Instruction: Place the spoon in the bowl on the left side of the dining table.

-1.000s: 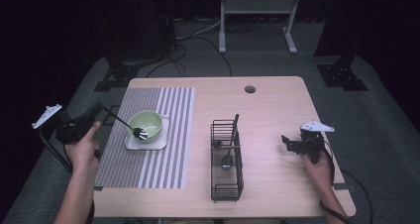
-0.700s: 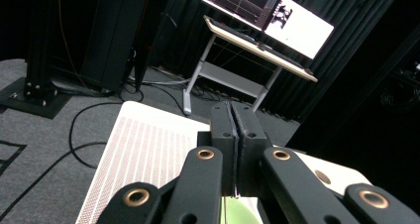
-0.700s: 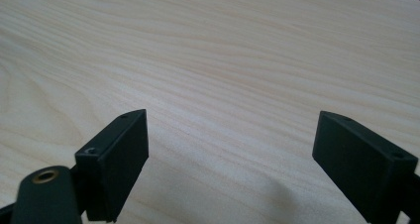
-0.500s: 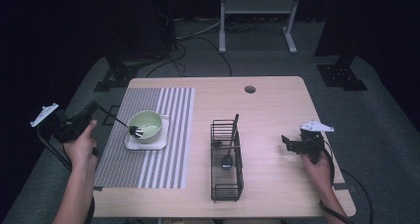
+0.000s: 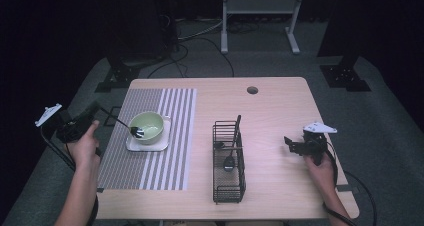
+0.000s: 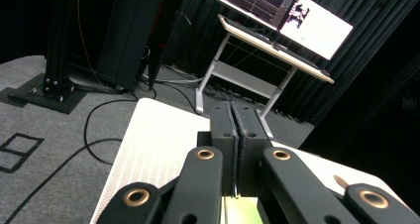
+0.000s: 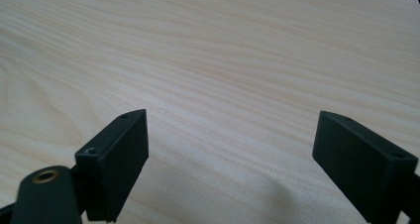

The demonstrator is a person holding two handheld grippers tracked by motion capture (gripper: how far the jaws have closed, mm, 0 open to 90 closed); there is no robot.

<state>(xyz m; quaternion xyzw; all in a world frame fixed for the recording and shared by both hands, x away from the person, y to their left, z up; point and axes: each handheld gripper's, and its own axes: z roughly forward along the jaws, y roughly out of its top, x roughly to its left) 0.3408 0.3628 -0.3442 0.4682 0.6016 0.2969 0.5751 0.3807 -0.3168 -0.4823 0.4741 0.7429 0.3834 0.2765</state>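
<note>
- Black utensil (image 5: pixel 120 122) pinched tight in my left gripper (image 5: pixel 92 113); I've drifted slightly toward the table's (image 5: pixel 280 101) left edge, its head still in the green bowl (image 5: pixel 150 123), so not lifted out yet
- My right gripper (image 5: pixel 291 144) waits near the right edge, jaws wide, empty

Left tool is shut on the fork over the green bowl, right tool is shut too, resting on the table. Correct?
Not quite. The right tool is open: the right gripper view shows its jaws wide apart over bare table. The left tool is shut on the fork over the green bowl.
</note>
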